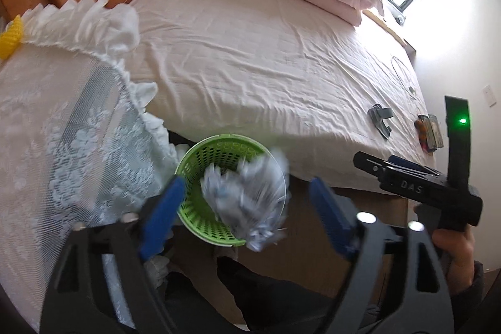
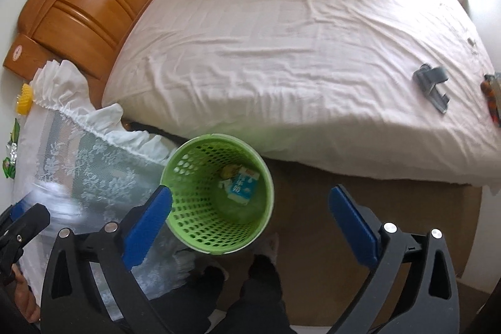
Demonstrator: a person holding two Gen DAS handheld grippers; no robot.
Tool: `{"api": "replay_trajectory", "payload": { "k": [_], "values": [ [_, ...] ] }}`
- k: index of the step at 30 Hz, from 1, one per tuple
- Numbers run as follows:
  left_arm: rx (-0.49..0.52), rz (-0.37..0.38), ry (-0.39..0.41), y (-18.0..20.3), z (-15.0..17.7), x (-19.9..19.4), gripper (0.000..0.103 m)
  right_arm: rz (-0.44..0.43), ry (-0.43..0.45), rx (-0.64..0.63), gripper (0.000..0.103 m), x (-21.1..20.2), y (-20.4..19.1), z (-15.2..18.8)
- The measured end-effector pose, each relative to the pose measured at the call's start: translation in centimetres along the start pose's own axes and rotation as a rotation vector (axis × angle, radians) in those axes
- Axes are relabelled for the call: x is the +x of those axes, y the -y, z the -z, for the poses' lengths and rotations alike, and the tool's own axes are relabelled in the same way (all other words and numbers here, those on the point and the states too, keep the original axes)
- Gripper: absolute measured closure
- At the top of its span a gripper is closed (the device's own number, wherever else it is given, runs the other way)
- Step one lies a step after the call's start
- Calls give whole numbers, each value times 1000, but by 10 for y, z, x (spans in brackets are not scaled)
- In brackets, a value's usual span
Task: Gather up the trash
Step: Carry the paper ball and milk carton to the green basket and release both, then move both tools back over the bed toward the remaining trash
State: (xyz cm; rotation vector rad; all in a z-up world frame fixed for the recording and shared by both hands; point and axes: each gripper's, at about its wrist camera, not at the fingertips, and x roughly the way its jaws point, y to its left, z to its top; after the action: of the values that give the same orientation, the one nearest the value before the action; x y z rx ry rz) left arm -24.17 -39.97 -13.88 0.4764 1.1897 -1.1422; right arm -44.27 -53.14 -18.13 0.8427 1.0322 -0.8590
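Bed (image 1: 250,58) with pale sheet runs behind green trash basket (image 2: 219,196). Lace-covered nightstand (image 2: 81,165) just beside basket. Left hand-held gripper (image 1: 247,208) wide, above basket, nothing pinched; blurred crumpled white-blue wrapper (image 1: 247,196) loose at basket's mouth. Right hand-held gripper (image 2: 250,208) wide, empty, over basket. Blue-white milk carton (image 2: 242,183) on basket floor, small yellow scrap (image 2: 227,171) touching it.

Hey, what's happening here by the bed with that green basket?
A person with a gripper in each hand is collecting trash. The left gripper is open above the green basket, with a blurred crumpled wrapper loose between its fingers, apparently dropping in. The right gripper is open and empty. A small carton already lies in the basket.
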Motion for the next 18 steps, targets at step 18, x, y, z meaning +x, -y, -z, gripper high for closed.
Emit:
{"api": "replay_trajectory", "payload": {
  "k": [18],
  "values": [
    [-33, -120, 122, -5, -14, -46, 8, -62, 30, -96, 3, -18, -32, -23]
  ]
}}
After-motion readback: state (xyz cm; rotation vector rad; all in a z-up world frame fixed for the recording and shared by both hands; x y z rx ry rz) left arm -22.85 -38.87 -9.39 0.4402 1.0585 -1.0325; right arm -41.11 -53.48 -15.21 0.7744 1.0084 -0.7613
